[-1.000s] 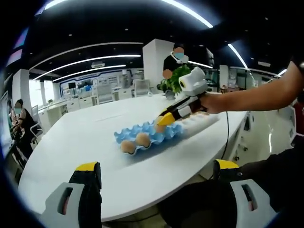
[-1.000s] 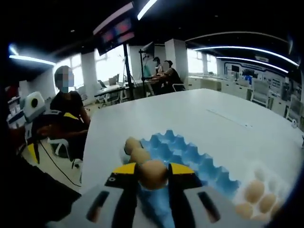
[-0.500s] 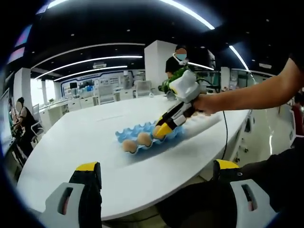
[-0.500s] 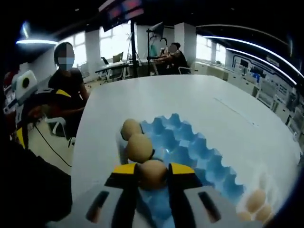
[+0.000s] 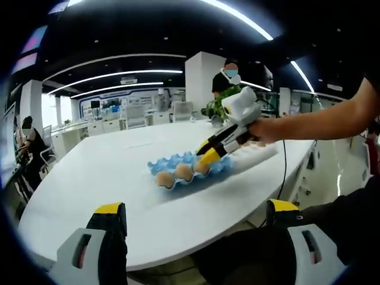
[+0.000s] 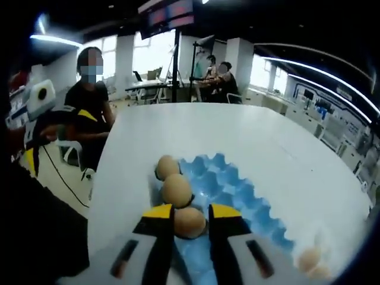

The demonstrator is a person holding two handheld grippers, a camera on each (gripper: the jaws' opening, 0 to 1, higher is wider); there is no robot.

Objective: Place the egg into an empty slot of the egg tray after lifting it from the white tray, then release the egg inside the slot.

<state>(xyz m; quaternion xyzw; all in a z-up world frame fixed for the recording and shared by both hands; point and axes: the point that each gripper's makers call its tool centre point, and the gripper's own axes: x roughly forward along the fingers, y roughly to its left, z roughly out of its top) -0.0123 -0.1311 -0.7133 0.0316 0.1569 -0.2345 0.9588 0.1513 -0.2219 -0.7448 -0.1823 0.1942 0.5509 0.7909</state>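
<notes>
While the right tool [image 6: 190, 215] has its jaws closed around a brown egg [image 6: 189, 222], that egg sits low in the blue egg tray [image 6: 237, 196] near the surface's [image 5: 101, 172] edge. Two more eggs [image 6: 176, 190] line the tray's end row beside it. The left tool [image 5: 196, 214] hangs off the surface, jaws wide apart, holding nothing.

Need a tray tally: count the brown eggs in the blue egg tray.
3, in a row along one edge of the blue moulded egg tray: end egg, middle egg, third egg between the right gripper jaws.

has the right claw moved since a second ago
Yes. In the left gripper view the right claw has come down from over the blue egg tray's far end to its near row, beside the two seated eggs.
</notes>
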